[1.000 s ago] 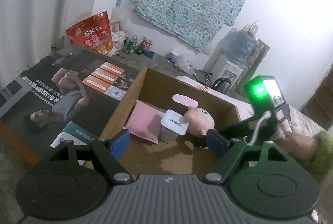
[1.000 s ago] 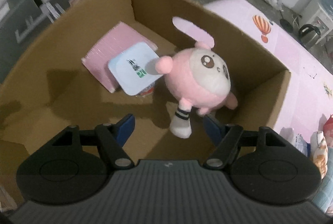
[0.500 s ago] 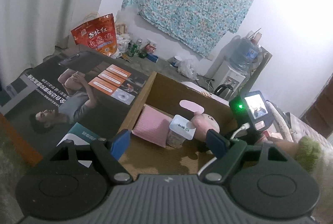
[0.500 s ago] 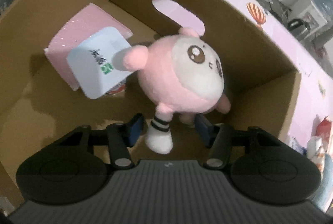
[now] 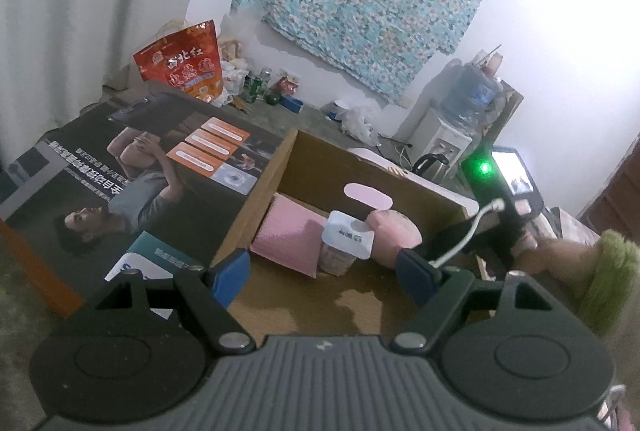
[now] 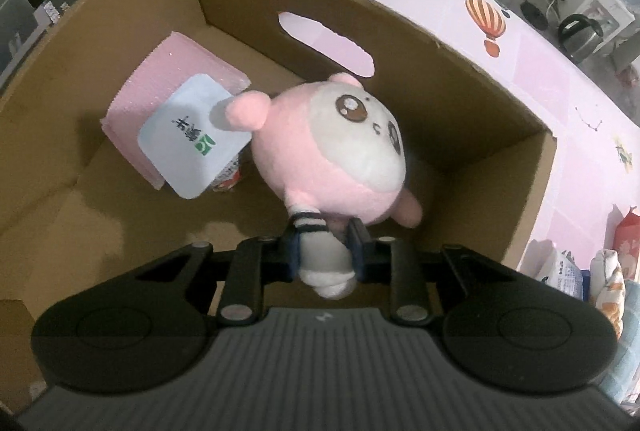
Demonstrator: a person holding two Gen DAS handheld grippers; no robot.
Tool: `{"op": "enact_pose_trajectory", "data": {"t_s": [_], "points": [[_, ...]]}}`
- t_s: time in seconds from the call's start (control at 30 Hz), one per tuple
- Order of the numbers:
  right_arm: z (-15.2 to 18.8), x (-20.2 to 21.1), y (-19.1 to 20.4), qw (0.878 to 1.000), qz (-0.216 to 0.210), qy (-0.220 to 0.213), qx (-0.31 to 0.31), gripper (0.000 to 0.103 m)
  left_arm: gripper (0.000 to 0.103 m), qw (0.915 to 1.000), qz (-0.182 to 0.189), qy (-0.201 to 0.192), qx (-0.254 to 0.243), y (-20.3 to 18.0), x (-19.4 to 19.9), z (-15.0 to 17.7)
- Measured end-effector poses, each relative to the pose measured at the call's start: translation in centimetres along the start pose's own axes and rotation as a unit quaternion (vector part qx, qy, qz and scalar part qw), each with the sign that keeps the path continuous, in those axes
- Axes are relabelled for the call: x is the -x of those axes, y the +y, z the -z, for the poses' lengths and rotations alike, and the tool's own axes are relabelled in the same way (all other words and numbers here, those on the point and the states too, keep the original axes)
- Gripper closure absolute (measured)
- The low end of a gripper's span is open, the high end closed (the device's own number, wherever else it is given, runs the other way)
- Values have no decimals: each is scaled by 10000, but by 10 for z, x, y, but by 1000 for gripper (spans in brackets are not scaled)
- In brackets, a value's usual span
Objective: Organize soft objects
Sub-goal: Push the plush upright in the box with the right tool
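A round pink plush toy lies inside a cardboard box, its striped white leg pointing toward me. My right gripper is shut on that leg, a blue pad pressing each side. Beside the toy, a white-lidded cup rests against a pink foam block. In the left wrist view the same plush toy, cup and block sit in the box. My left gripper hovers open over the box's near floor, holding nothing. The right gripper's body, green light on, reaches in from the right.
A dark printed poster board lies left of the box. A red snack bag, bottles and a water dispenser stand along the far wall. A pink mat with a balloon print lies beyond the box, snack packets at its right.
My right gripper moved in over the plush toy's leg and its jaws closed from wide apart onto the leg. The left gripper's view barely shifted.
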State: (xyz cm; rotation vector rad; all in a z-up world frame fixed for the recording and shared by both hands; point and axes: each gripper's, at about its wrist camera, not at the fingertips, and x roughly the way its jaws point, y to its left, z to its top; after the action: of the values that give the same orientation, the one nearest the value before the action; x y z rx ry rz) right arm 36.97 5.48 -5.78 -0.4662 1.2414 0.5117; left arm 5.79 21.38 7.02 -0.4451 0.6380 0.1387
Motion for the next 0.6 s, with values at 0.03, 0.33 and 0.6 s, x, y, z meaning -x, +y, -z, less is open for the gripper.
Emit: {"op": "enact_pose_trajectory", "data": {"t_s": [0.03, 0.33, 0.6], "points": [[-1, 0, -1, 10000, -8, 32, 14, 80, 22, 10000, -4, 7, -10, 0, -1, 1], [15, 15, 15, 9991, -31, -141, 409, 40, 22, 10000, -55, 40, -65, -7, 1, 2], [59, 91, -3, 9910, -516, -1171, 396, 33, 21, 9999, -37, 23, -159, -17, 5, 2]]}}
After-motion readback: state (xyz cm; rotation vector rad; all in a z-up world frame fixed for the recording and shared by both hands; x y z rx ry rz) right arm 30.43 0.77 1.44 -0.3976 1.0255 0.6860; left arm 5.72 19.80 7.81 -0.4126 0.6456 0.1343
